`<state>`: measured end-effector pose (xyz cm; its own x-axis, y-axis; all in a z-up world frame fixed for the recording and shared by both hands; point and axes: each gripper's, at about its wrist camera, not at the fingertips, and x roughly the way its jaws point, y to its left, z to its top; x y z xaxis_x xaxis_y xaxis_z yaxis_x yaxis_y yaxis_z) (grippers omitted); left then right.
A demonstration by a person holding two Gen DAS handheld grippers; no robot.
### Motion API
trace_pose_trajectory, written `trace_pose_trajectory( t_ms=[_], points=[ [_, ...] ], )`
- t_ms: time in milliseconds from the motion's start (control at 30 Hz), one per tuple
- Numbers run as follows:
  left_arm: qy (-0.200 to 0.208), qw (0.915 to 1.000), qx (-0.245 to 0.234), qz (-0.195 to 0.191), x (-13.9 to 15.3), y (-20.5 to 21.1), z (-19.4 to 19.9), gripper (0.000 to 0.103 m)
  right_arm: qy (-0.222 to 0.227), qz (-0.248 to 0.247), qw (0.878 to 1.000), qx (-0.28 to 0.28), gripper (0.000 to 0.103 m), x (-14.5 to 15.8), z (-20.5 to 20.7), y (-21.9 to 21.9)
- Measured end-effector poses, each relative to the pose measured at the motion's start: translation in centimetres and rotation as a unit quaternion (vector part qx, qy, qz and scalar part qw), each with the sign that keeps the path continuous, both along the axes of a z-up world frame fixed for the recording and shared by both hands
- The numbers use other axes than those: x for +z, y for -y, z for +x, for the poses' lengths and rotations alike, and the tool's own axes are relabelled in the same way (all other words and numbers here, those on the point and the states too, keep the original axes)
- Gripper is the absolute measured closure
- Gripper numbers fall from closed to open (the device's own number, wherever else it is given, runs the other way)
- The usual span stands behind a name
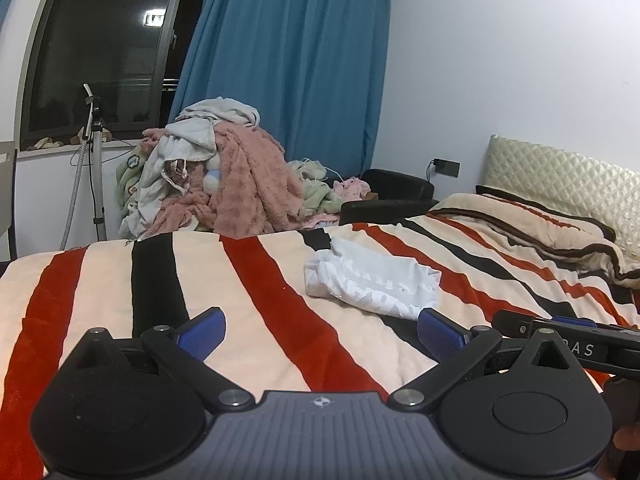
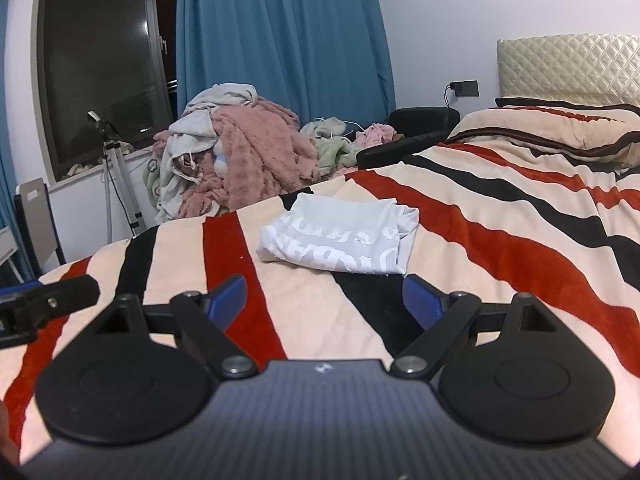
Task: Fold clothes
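On the bed (image 2: 500,216), the white shirt (image 2: 336,236) lies folded beyond both empty, wide-open claws, left (image 1: 320,330) and right (image 2: 325,296), so I'd press its far edges flat.

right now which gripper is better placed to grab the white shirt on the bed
Right, narrowly. The right gripper is open and the shirt lies straight ahead between its fingers. From the left gripper, also open, the shirt sits off to its right side.
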<state>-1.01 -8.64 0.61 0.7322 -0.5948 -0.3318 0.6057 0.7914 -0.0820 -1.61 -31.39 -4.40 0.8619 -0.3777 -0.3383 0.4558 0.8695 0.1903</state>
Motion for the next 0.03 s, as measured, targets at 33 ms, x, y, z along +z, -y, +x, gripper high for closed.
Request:
trace_pose_trajectory(
  t_ms=[33],
  points=[
    [0.000,1.0000,-0.001,-0.001,-0.02,-0.01,-0.04,0.000,0.000,0.000,1.000,0.000,0.016,-0.01,0.02,-0.01]
  ],
)
